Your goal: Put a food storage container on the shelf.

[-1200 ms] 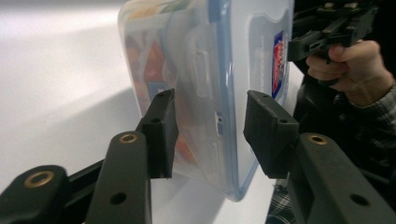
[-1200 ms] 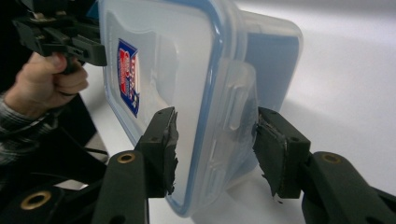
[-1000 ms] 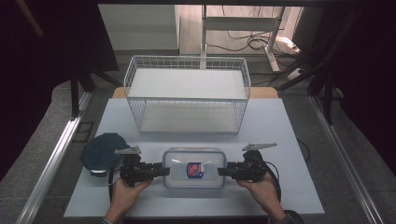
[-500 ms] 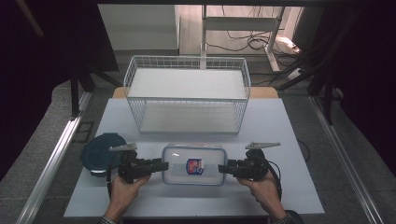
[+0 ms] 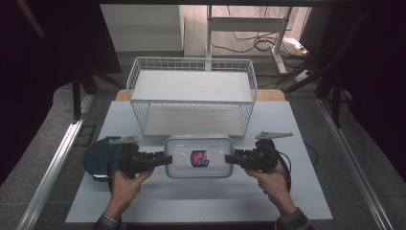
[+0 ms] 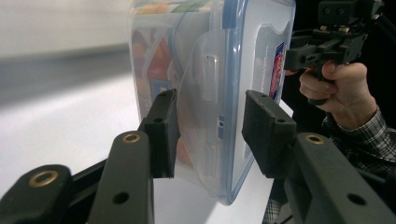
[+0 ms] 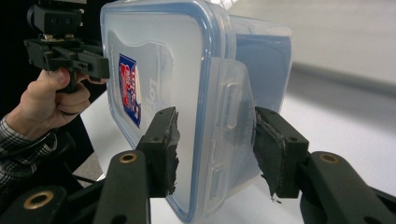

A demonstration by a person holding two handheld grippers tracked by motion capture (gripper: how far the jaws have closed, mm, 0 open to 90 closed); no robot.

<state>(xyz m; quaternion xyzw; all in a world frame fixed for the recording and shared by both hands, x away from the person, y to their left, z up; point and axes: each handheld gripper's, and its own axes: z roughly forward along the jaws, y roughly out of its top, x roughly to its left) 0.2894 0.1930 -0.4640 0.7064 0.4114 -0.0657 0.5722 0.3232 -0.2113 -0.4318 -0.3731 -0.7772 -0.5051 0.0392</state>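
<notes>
Fingers (image 6: pixel 161 133) flank clear blue-rimmed container (image 5: pixel 198 155), red-blue label on lid

Your table (image 5: pixel 297 191) is a pale, light-grey slab filling the lower middle of the high view. On it, a white wire basket (image 5: pixel 191 98) stands at the upper centre. Just below it lies a clear lidded box (image 5: pixel 198 155). At the lower left, a dark blue round lid (image 5: pixel 98 153) rests near the edge.

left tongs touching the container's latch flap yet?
Apart. The left gripper view shows the left tongs open, straddling the container at its latch flap, with visible gaps on both sides.
</notes>
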